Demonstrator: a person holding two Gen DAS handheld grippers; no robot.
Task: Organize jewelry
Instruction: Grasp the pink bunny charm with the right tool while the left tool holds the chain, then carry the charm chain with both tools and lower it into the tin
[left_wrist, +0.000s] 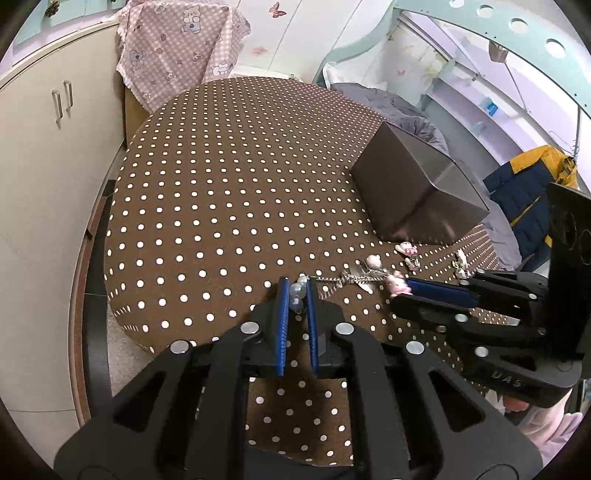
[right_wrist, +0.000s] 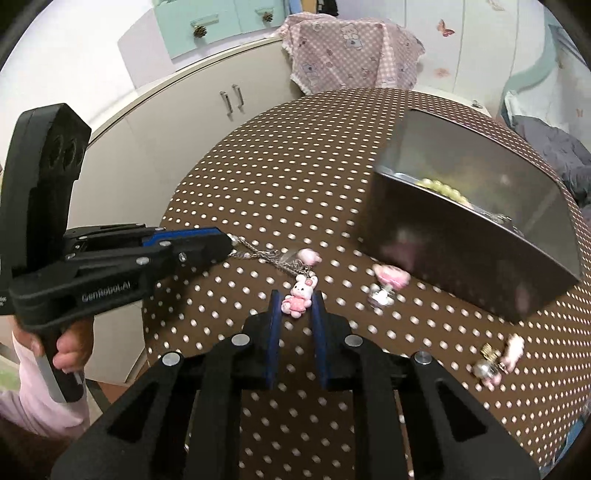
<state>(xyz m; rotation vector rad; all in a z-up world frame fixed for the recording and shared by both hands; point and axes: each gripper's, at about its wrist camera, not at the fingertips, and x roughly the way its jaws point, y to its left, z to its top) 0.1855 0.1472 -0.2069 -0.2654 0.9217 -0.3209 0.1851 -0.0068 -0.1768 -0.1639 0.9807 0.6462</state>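
Note:
A silver chain bracelet (left_wrist: 354, 277) with pearl beads and pink charms lies stretched across the brown dotted tablecloth (left_wrist: 229, 199). My left gripper (left_wrist: 297, 291) is closed on its pearl bead end (left_wrist: 297, 295). My right gripper (right_wrist: 297, 299) is closed around the pink bunny charm (right_wrist: 300, 295) at the chain's (right_wrist: 266, 254) other end; it shows from the side in the left wrist view (left_wrist: 402, 291). The left gripper shows in the right wrist view (right_wrist: 225, 240). A grey metal box (right_wrist: 469, 236) stands open behind, with pale beads (right_wrist: 441, 190) inside.
A pink charm piece (right_wrist: 389, 278) and a pearl clip (right_wrist: 495, 360) lie loose in front of the box. A white cabinet (left_wrist: 48, 155) stands left, a pink checked cloth (left_wrist: 177, 48) behind the table, and a bed with a blue-yellow jacket (left_wrist: 528, 192) on the right.

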